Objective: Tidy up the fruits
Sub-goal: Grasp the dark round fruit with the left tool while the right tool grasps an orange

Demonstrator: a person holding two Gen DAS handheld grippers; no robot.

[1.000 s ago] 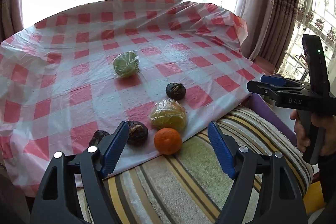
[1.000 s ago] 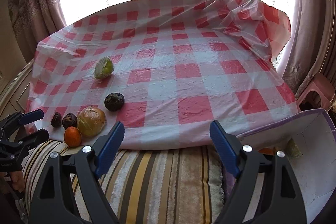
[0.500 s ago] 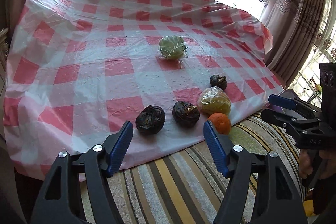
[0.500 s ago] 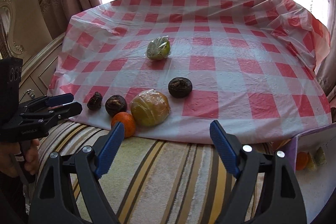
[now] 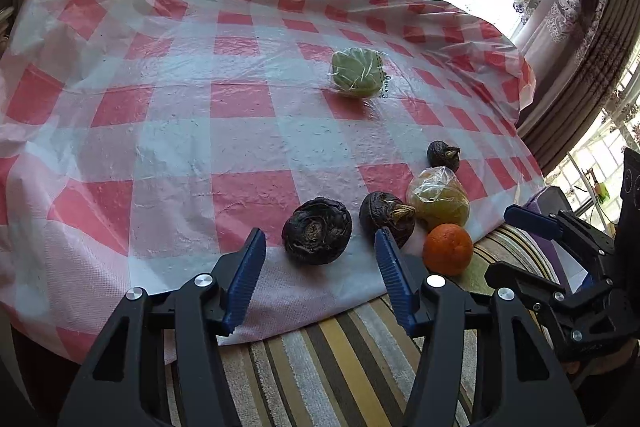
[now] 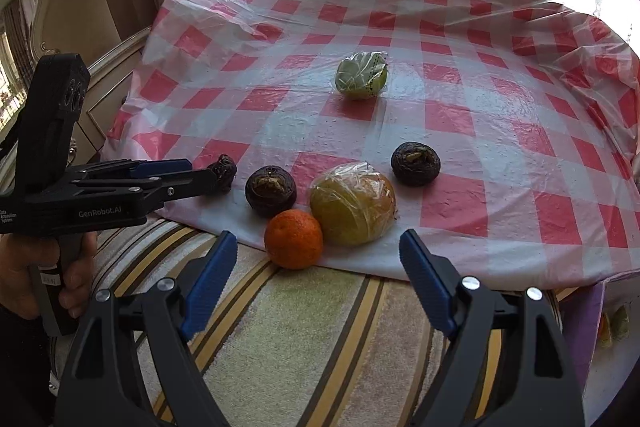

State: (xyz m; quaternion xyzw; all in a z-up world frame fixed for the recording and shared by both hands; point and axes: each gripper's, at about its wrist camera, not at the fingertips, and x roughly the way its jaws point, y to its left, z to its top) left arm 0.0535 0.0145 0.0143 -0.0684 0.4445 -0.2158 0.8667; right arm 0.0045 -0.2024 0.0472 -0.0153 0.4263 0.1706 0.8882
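Several fruits lie near the front edge of a red-checked plastic cloth (image 5: 240, 103). My left gripper (image 5: 320, 259) has its jaws closing, and a wrinkled dark fruit (image 5: 317, 235) sits between the blue tips, with the pads clear of it. Beside it are a second dark fruit (image 5: 386, 217), a wrapped yellow fruit (image 5: 438, 203), an orange (image 5: 448, 249) and a third dark fruit (image 5: 443, 155). A wrapped green fruit (image 5: 356, 73) lies farther back. My right gripper (image 6: 318, 275) stands open, short of the orange (image 6: 294, 239) and the wrapped yellow fruit (image 6: 352, 203). It holds nothing.
A striped cushion (image 6: 320, 327) runs under the cloth's front edge. A purple-edged white box (image 6: 600, 323) with small fruit pieces sits at the right. A hand holds the left gripper (image 6: 200, 173) at the left, and the right gripper (image 5: 512, 243) shows at the right. Curtains and windows stand behind.
Both grippers have come closer to the fruit row. The left gripper's jaws have narrowed and now frame the wrinkled dark fruit. The right gripper's view has swung left onto the orange.
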